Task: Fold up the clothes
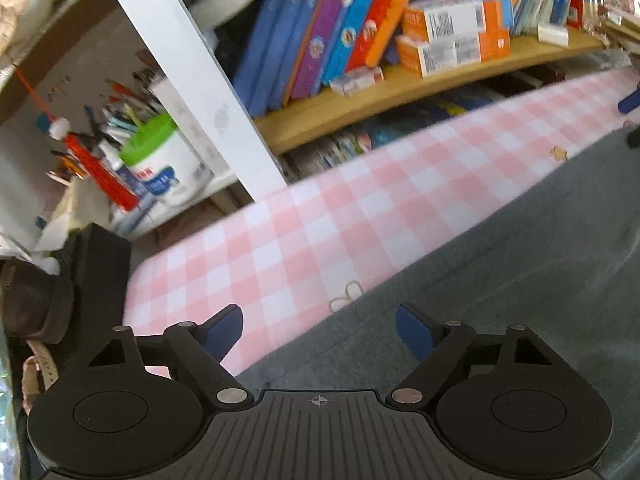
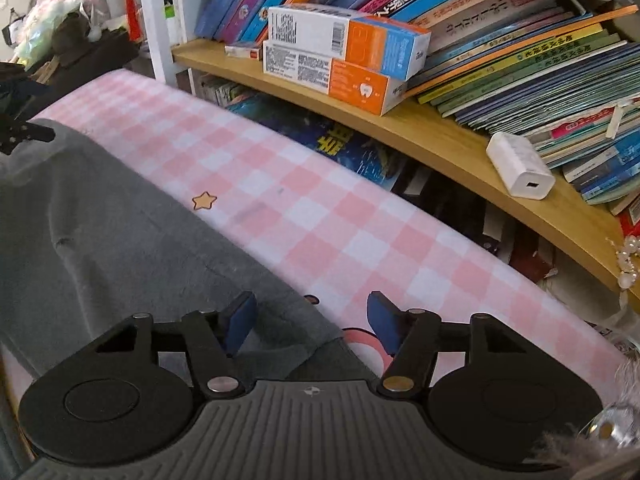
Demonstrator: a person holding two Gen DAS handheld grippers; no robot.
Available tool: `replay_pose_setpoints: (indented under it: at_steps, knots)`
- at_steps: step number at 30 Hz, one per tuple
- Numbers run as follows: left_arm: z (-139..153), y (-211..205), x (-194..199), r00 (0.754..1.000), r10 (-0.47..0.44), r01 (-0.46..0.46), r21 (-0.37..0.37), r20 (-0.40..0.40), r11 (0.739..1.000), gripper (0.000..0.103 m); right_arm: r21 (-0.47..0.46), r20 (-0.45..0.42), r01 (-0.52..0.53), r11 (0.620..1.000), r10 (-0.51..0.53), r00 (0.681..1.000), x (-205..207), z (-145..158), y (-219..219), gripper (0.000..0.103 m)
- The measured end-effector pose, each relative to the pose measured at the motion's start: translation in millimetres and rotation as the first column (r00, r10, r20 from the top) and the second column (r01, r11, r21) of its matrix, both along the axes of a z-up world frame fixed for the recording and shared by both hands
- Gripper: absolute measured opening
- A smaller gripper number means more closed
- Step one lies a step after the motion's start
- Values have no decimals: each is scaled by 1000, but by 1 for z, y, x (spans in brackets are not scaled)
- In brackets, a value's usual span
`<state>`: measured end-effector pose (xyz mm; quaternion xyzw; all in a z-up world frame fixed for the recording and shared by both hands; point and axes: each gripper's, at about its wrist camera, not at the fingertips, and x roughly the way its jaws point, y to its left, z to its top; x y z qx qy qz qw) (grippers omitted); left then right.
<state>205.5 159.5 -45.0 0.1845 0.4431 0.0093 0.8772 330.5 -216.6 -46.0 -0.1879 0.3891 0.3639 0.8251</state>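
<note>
A grey garment [image 1: 500, 280] lies flat on the pink-and-white checked table cover [image 1: 304, 240]. My left gripper [image 1: 318, 316] hangs low over the garment's far edge with its jaws wide apart. Its left blue pad is over the checked cover and its right pad over the grey cloth, and nothing is pinched. In the right wrist view the same garment [image 2: 120, 248] fills the left side. My right gripper [image 2: 312, 304] is open and straddles the garment's far right corner; the cloth lies between the pads, which do not press on it.
A wooden bookshelf [image 2: 440, 136] runs along the table's far side, with leaning books, orange boxes [image 2: 352, 60] and a white charger [image 2: 520, 166]. A white post [image 1: 192, 64] and a tub of pens [image 1: 160, 160] stand at the left. A black block [image 1: 100, 276] sits by the table's left end.
</note>
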Motion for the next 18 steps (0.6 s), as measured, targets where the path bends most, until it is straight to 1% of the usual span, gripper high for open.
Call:
replay_pose_setpoints:
  at_steps: [1, 2, 4, 9, 12, 15, 17, 18]
  knots:
    - [-4, 1, 3, 1000, -3, 3, 6, -19, 1000, 82, -5, -5, 1, 1000, -1, 1000, 1, -1, 0, 58]
    - [-8, 3, 5, 999, -4, 5, 14, -39, 1000, 78, -5, -9, 3, 1000, -3, 1000, 2, -2, -1, 58]
    - [-15, 6, 9, 997, -7, 9, 28, -78, 1000, 76, 1, -19, 4, 1000, -4, 1000, 4, -3, -3, 58]
    - [-14, 15, 10, 996, -19, 17, -19, -89, 1000, 77, 14, -43, 4, 1000, -3, 999, 6, -5, -7, 58]
    - [-14, 19, 12, 995, -26, 23, -40, -95, 999, 79, 41, -79, 29, 999, -25, 997, 10, -6, -10, 58]
    - [-14, 21, 15, 995, -40, 35, -54, -95, 998, 79, 42, -82, 33, 999, -30, 996, 10, -6, -10, 58]
    - [-14, 23, 18, 994, -39, 32, -70, -103, 997, 79, 40, -85, 38, 998, -35, 996, 9, -6, -10, 56]
    - [-15, 23, 19, 993, -37, 28, -78, -108, 997, 77, 41, -87, 38, 998, -34, 996, 8, -5, -10, 54]
